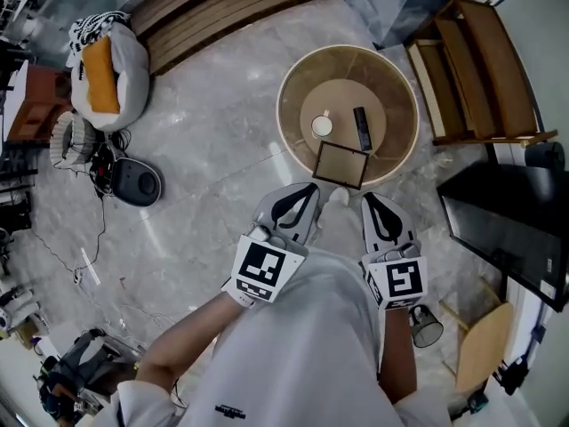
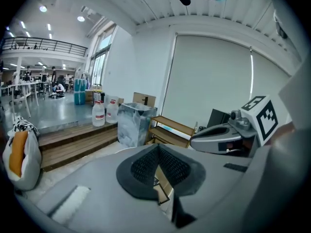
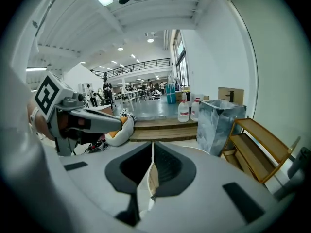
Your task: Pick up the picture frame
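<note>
A brown-edged rectangular picture frame (image 1: 340, 164) sits at the round wooden bench's (image 1: 292, 83) near rim. The left tongs (image 1: 308, 190) and right tongs (image 1: 371, 197), each pressed together and empty, hover just outside that rim.

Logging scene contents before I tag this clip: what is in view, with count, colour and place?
table: one, round, pale wood, ahead of the person
picture frame: one, brown with a dark edge, at the table's near rim
cup: one, white, on the table's middle
remote: one, black, right of the cup
shelf: one, wooden, right of the table
screen: one, black, at the right
cushion: one, white and orange, on the floor at the far left
left gripper: one, grey, shut, empty, short of the picture frame
right gripper: one, grey, shut, empty, beside the left gripper
</note>
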